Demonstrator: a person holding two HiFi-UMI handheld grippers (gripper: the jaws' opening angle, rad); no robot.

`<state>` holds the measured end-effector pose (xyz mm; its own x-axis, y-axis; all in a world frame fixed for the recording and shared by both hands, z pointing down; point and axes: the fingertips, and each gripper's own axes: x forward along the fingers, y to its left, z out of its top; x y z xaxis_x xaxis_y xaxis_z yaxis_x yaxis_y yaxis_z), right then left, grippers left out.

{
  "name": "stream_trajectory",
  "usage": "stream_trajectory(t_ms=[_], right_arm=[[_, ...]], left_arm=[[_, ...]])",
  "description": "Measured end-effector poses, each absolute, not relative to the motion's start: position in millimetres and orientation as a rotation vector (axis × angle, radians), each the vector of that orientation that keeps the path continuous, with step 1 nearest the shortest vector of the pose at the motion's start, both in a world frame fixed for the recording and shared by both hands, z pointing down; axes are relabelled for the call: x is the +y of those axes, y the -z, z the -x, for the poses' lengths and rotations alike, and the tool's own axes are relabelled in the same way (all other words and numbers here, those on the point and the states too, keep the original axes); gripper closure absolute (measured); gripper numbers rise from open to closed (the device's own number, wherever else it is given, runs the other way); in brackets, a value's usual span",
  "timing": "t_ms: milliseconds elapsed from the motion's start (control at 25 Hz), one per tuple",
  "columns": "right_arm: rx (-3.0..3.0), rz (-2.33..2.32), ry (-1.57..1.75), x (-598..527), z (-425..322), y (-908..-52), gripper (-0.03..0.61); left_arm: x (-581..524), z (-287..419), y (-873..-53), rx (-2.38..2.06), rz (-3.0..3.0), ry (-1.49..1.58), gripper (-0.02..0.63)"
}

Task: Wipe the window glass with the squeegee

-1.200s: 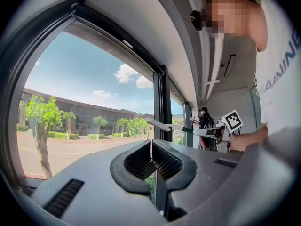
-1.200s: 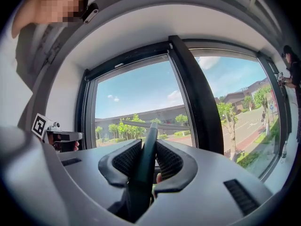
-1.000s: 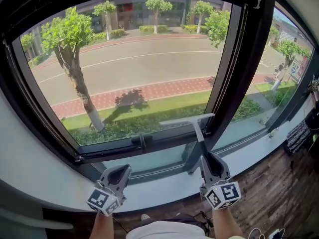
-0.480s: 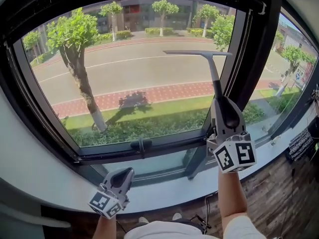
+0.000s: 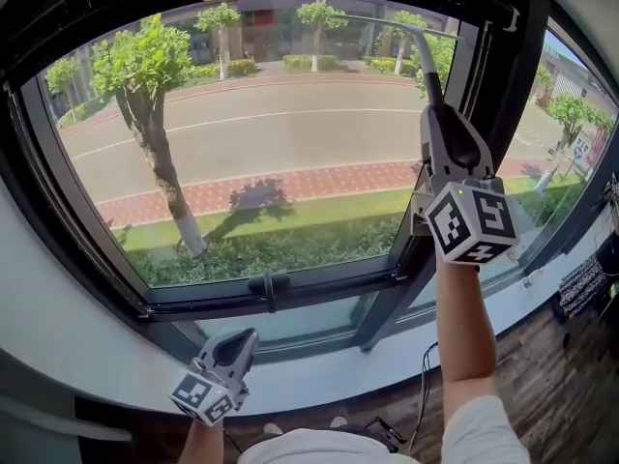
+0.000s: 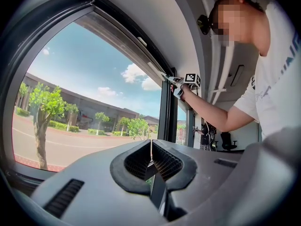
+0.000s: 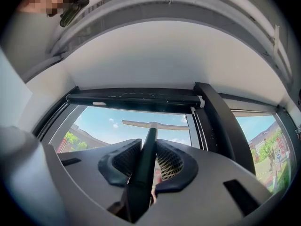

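**Head view.** The right gripper [image 5: 432, 104] is raised before the upper right part of the window glass [image 5: 280, 143]. Its jaws pinch the dark handle of the squeegee [image 5: 428, 75]. The blade lies crosswise near the top edge of the glass, close to the dark upright frame post [image 5: 484, 95] on the glass's right side. Whether the blade touches the glass cannot be told.

The left gripper [image 5: 237, 340] hangs low, below the bottom edge of the glass and over the pale sill [image 5: 106, 346], well apart from the squeegee.

**Right gripper view.** The handle runs up between the two jaws of the right gripper [image 7: 148, 147], which close on it from both sides. The pale blade of the squeegee [image 7: 155, 125] spans crosswise just under the dark top rail [image 7: 136, 99] of the glass.

**Left gripper view.** The jaws of the left gripper [image 6: 151, 147] are pressed together with nothing held between them. Up by the top of the glass, the right gripper [image 6: 180, 83] and the squeegee [image 6: 167, 77] appear small.
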<state>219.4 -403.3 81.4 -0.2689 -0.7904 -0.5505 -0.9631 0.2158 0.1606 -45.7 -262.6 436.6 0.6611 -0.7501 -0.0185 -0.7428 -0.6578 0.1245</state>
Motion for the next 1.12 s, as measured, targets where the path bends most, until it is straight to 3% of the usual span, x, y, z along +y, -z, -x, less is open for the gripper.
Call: stream_trajectory(t_ms=[1120], right_arm=[[2.077,1.628,-0.703,-423.2,-214.8,-63.8,0.479]], left_arm=[[-262.9,40.1,-446.5,-1.197,-2.779,0.029,0.591]])
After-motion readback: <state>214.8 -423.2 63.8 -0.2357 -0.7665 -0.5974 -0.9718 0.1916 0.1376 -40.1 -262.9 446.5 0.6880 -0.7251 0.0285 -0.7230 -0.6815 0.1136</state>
